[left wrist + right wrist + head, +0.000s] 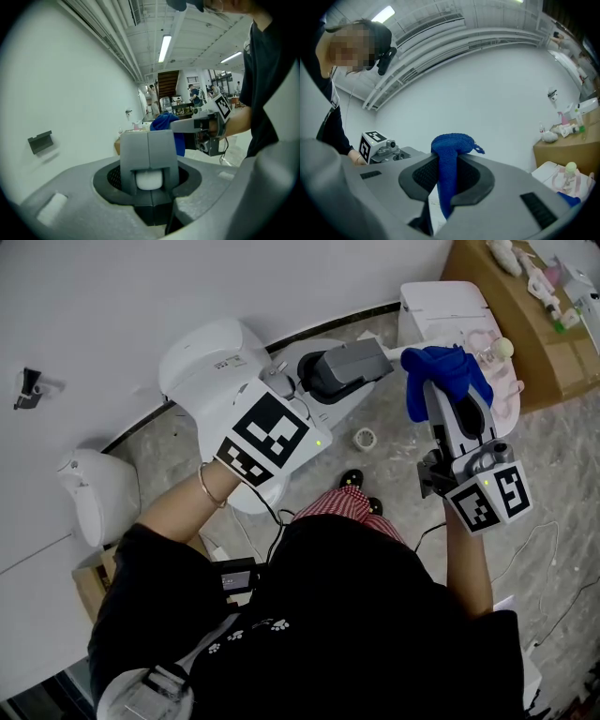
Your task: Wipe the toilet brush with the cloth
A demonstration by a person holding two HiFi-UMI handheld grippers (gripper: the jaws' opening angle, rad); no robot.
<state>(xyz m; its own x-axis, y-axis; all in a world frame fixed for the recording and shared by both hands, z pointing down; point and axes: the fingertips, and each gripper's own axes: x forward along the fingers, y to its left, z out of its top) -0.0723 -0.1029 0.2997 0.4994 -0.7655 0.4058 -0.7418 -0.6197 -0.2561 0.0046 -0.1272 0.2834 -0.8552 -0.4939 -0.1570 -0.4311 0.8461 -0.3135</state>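
Note:
In the head view my left gripper (pixel 373 360) is shut on the white handle of the toilet brush (pixel 401 353), which pokes out to the right. The left gripper view shows the handle's rounded white end (pixel 149 180) clamped between the grey fingers (pixel 136 150). My right gripper (pixel 446 395) is shut on a blue cloth (pixel 442 374), bunched over its jaw tips right where the handle ends. In the right gripper view the cloth (pixel 449 161) hangs down between the jaws. The brush's bristle end is hidden. Both grippers are held up in front of the person.
A white toilet-like fixture (pixel 92 486) stands by the wall at left. At the back right, a white box (pixel 448 304) with small items sits beside a cardboard box (pixel 530 329). A tape roll (pixel 365 439) and cables (pixel 539 549) lie on the stone floor.

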